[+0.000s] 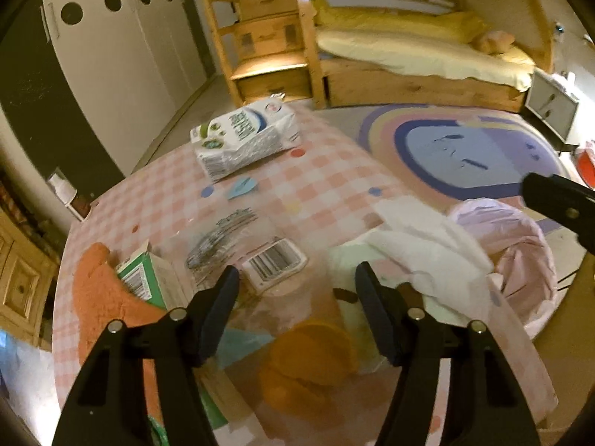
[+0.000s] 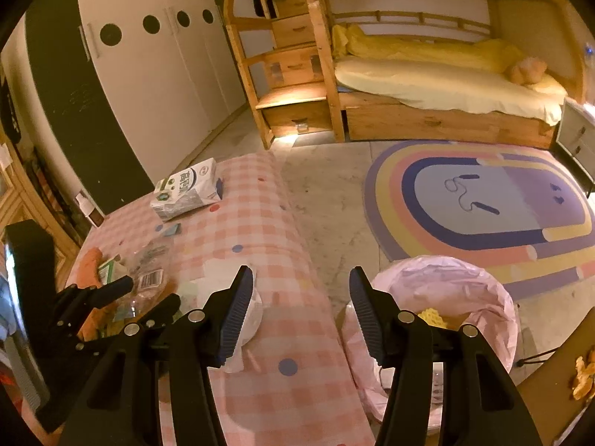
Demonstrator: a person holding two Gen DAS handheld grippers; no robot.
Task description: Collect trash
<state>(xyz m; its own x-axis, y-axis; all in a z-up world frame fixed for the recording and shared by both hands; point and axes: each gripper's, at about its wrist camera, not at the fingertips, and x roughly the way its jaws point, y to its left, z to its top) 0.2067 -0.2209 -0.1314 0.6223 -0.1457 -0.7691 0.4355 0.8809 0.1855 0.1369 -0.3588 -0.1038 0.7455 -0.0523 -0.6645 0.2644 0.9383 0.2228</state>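
With both the left gripper (image 1: pixel 295 290) and right gripper (image 2: pixel 301 308) spread and empty, the clear plastic wrapper (image 1: pixel 238 249) just ahead of the left fingers may slip from a pinch.

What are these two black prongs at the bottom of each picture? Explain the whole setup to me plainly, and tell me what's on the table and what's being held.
No robot here: a person holds a two-finger tool in each hand, with a wide-angle camera on each looking along its fingers. One picture is from the left gripper, the other from the right gripper. Both stand open and hold nothing.

On the pink checked table lie a crumpled milk carton, clear plastic packaging with a barcode label, a green box, white tissue paper and something orange, too blurred to name. Beside the table stands a bin with a pink liner, some trash already inside.
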